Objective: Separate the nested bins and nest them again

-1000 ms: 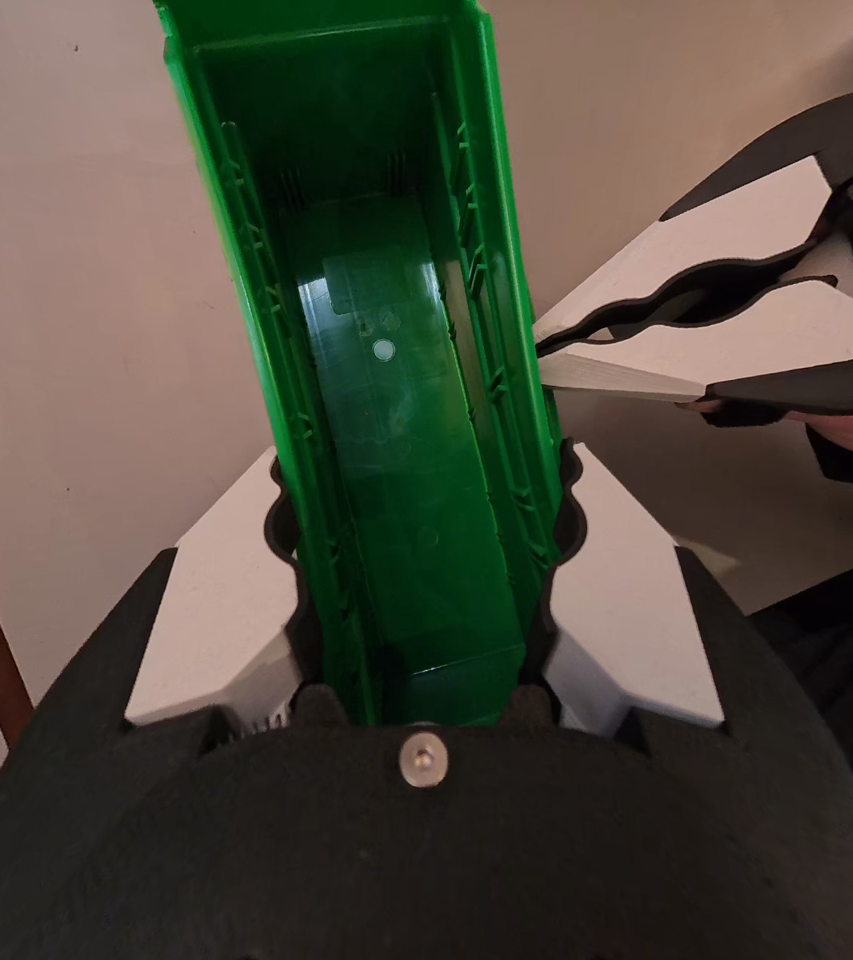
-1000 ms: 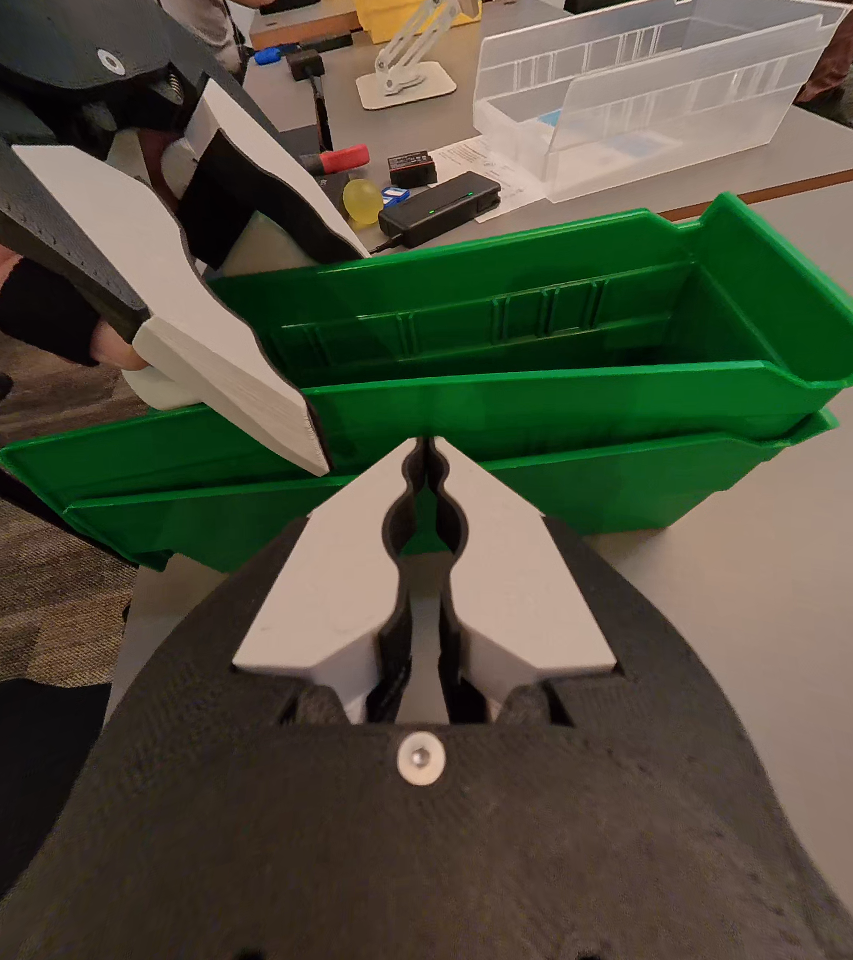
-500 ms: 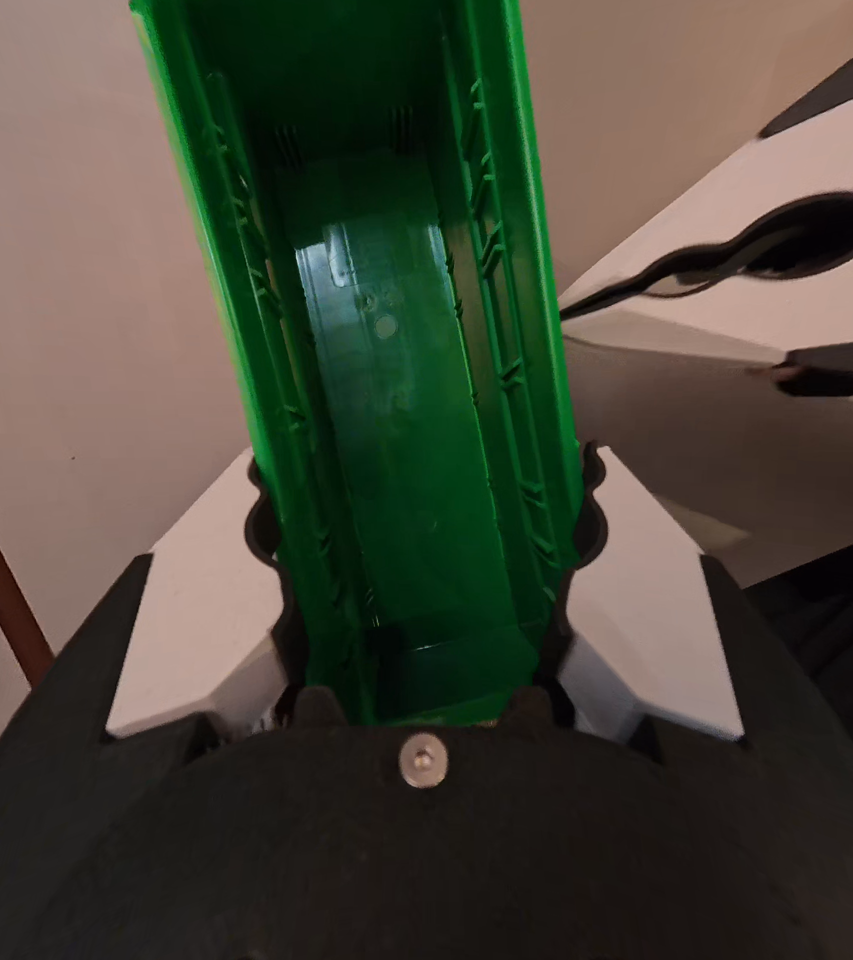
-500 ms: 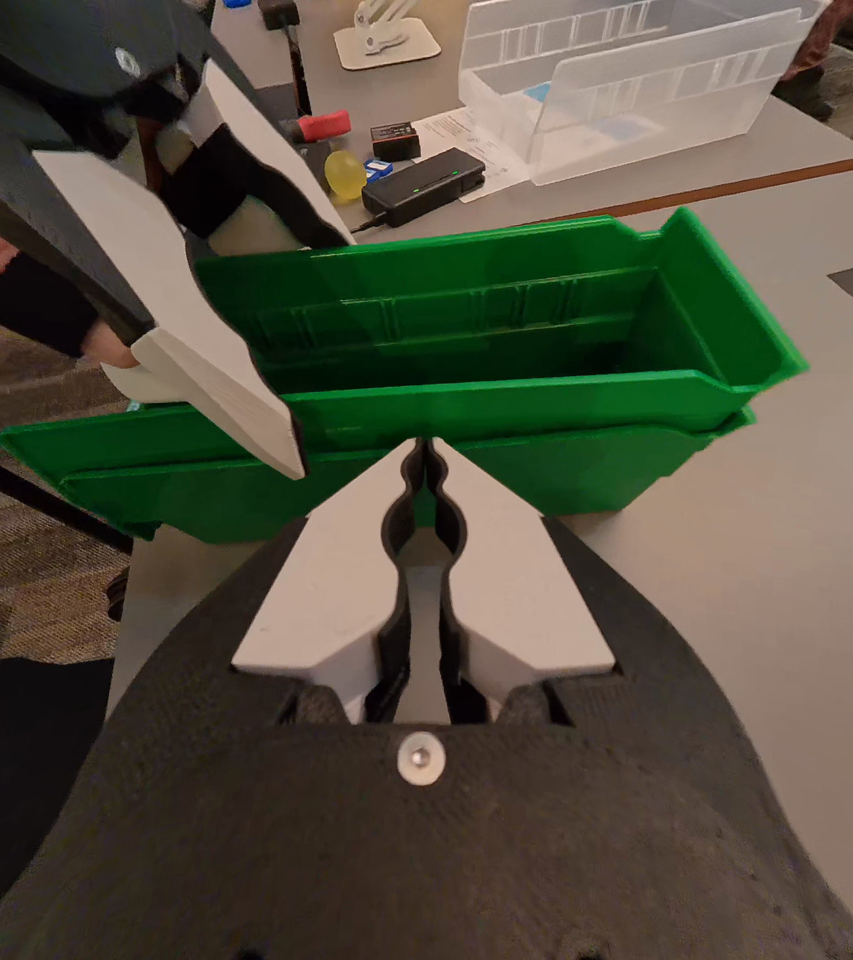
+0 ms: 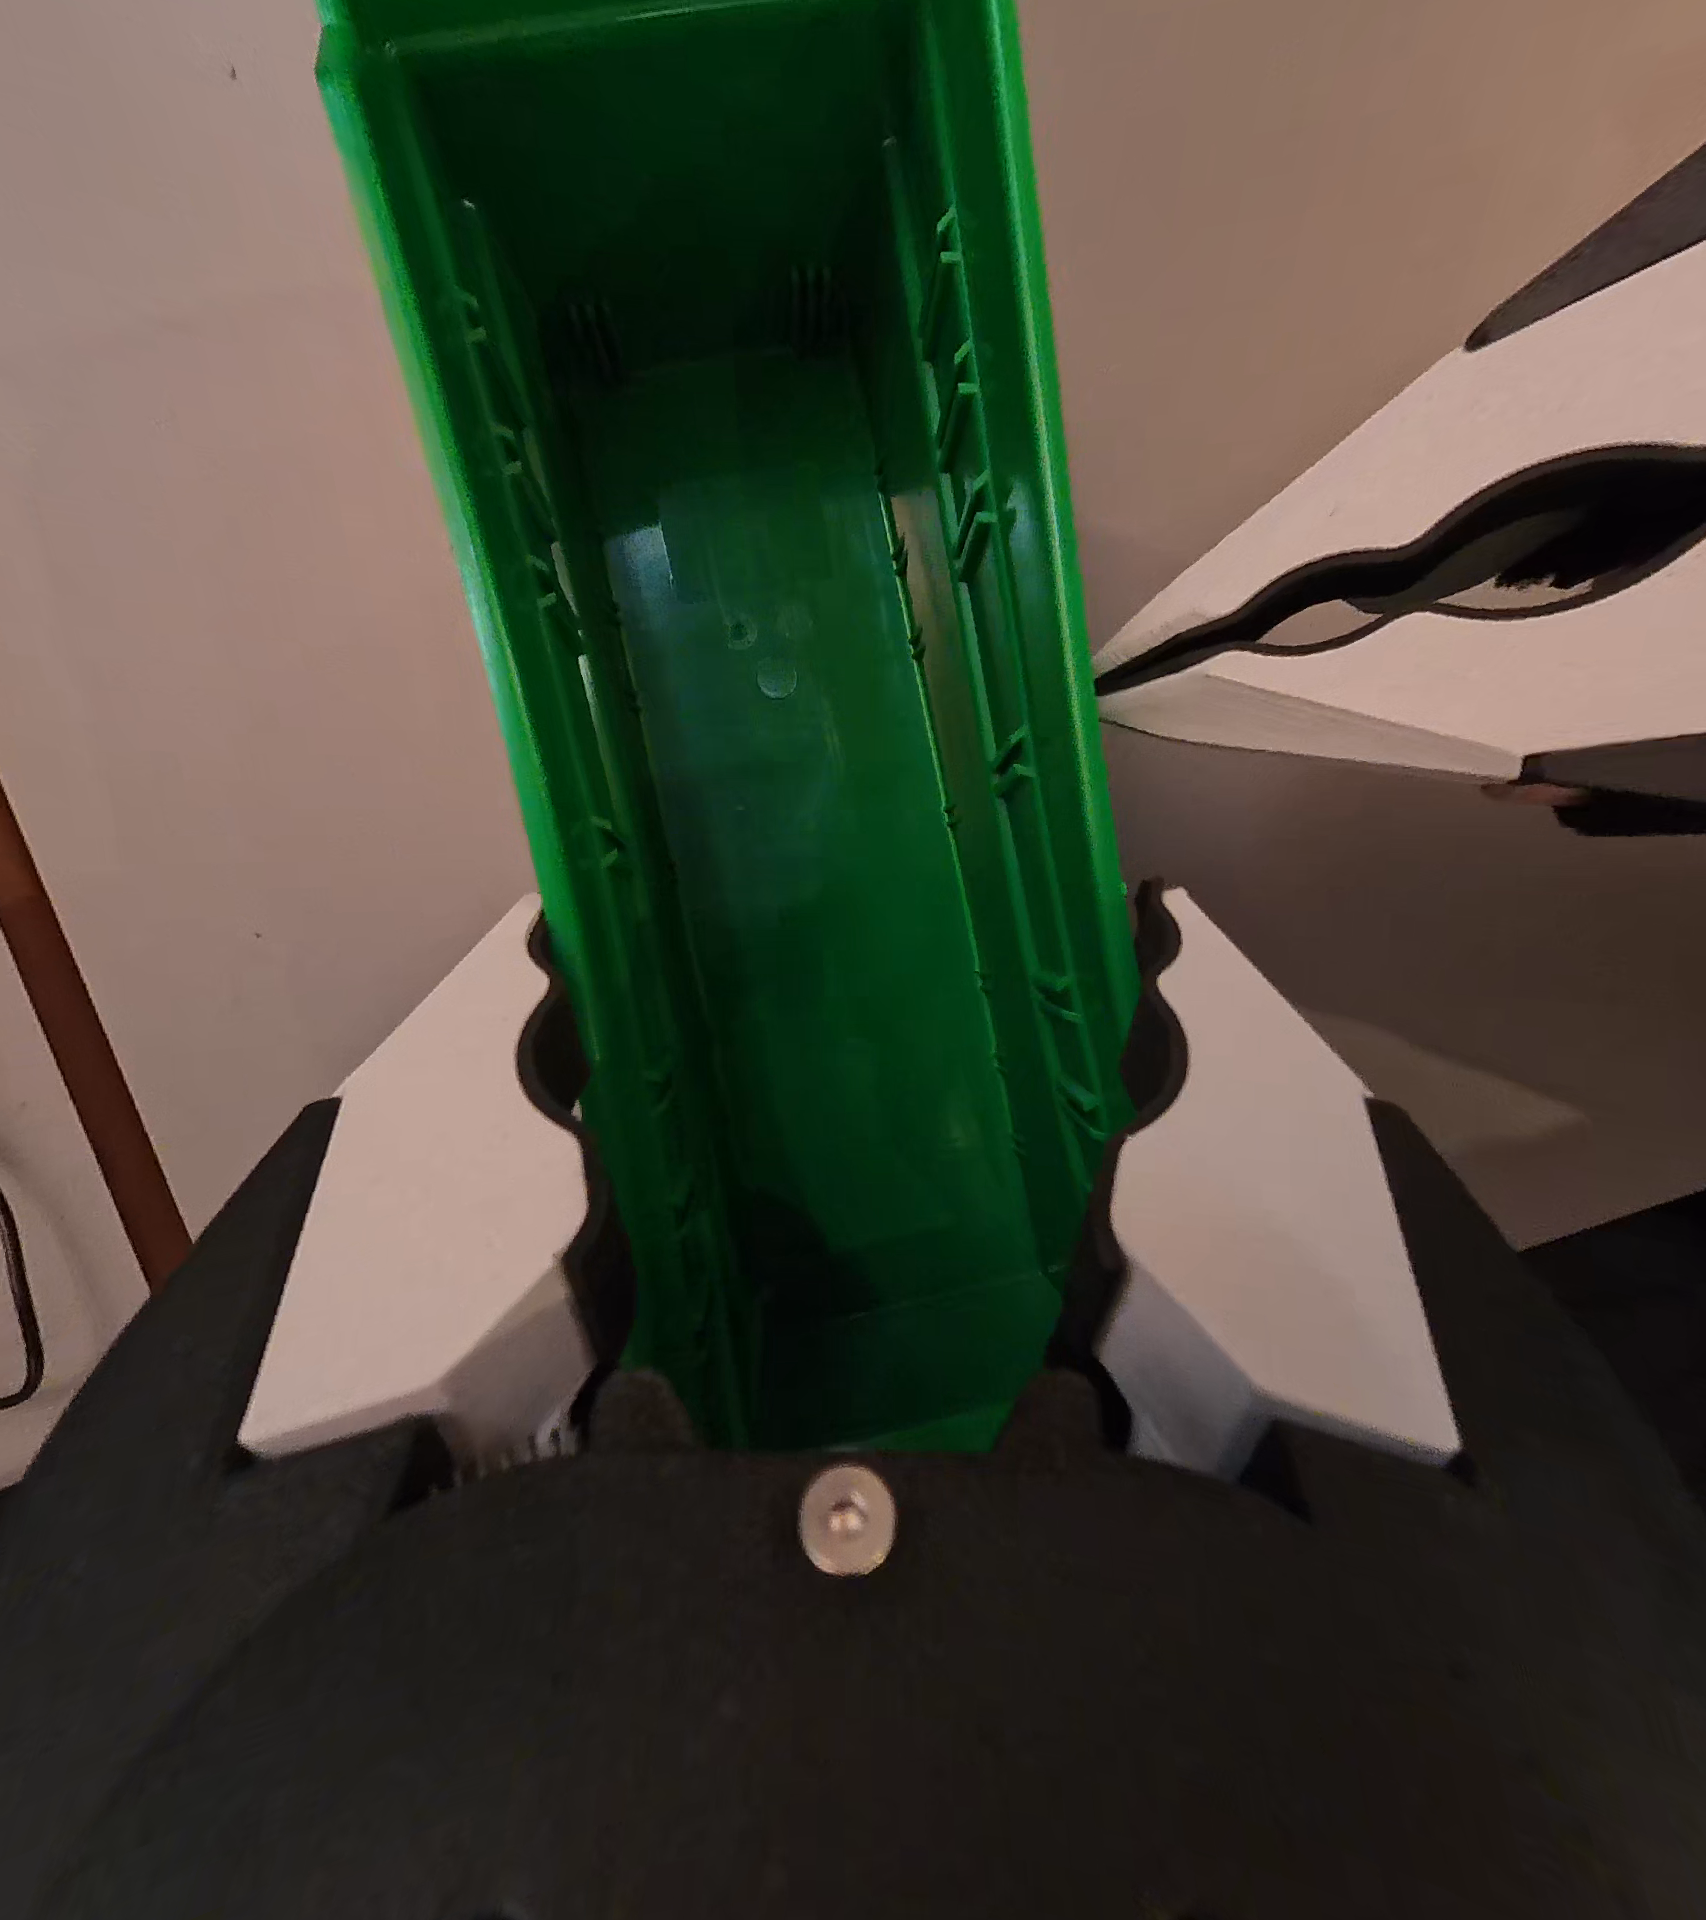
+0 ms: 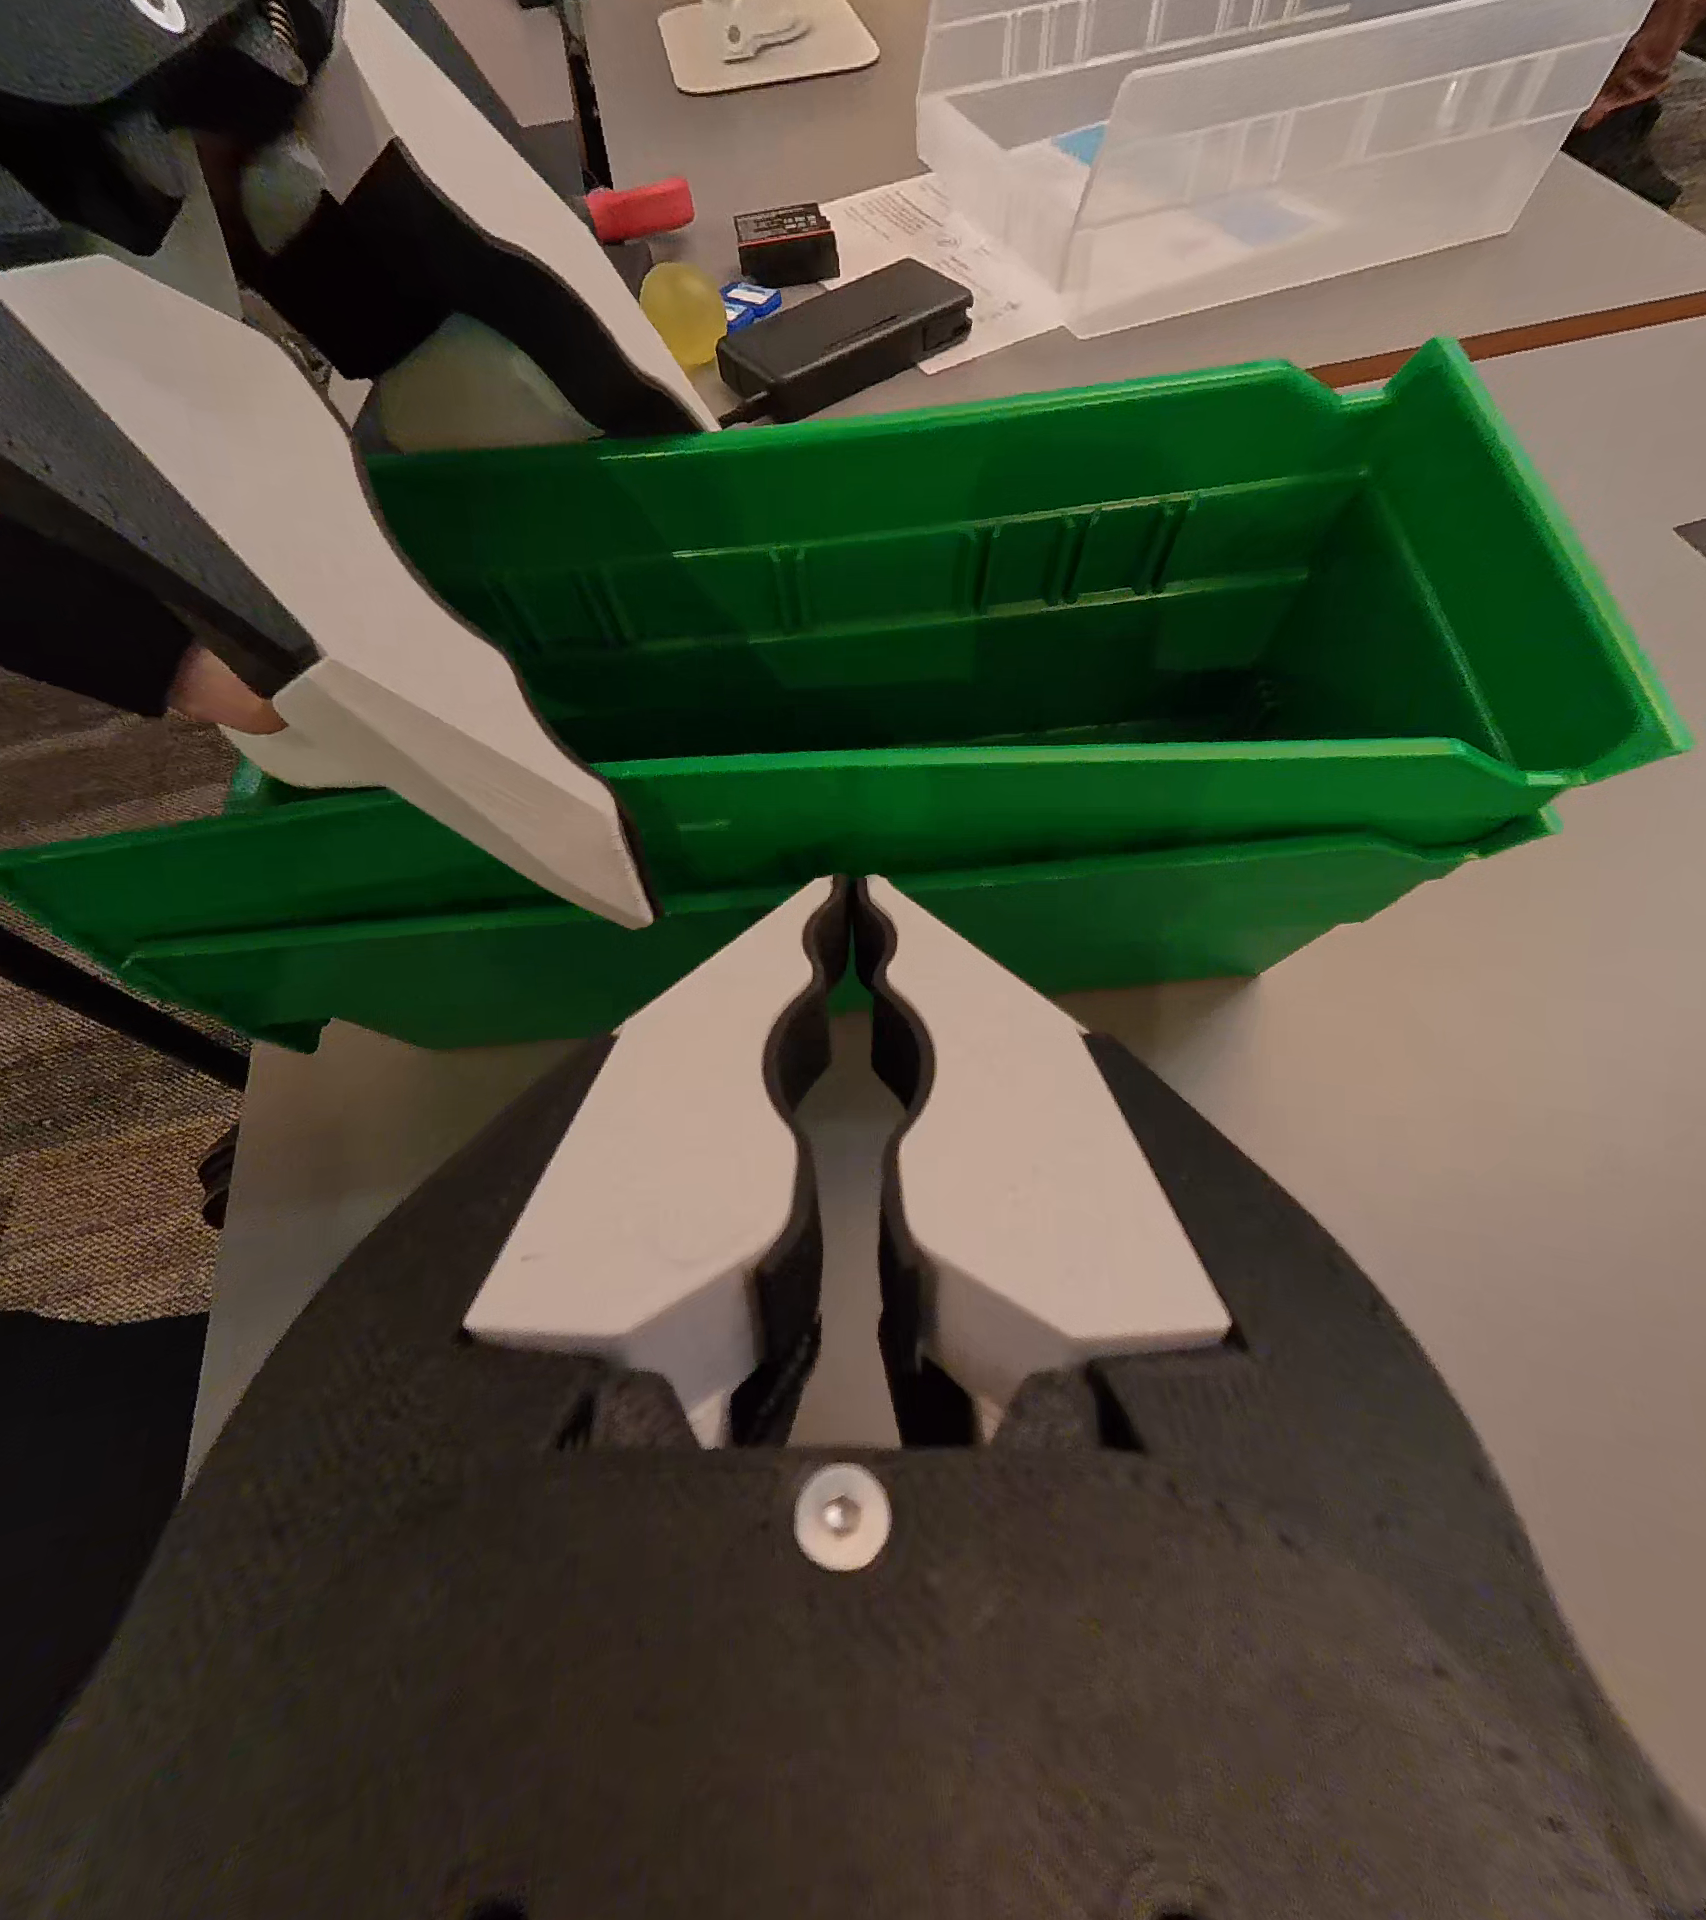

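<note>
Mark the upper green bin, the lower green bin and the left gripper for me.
upper green bin (image 6: 1036, 800), right wrist view, near side wall.
lower green bin (image 6: 1088, 925), right wrist view, near side wall.
left gripper (image 6: 662, 655), right wrist view, between its fingertips astride the upper bin.

Upper green bin (image 5: 787, 727) far end cut off by top edge; lower bin (image 6: 1088, 935) mostly hidden beneath.

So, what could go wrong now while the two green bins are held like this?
1. The lower bin overhangs the table edge on the left; if the right gripper, closed on its wall, slips, it may tip off.
2. The left gripper holds only one end of the upper bin, so that bin could twist and jam in the lower one.
</note>
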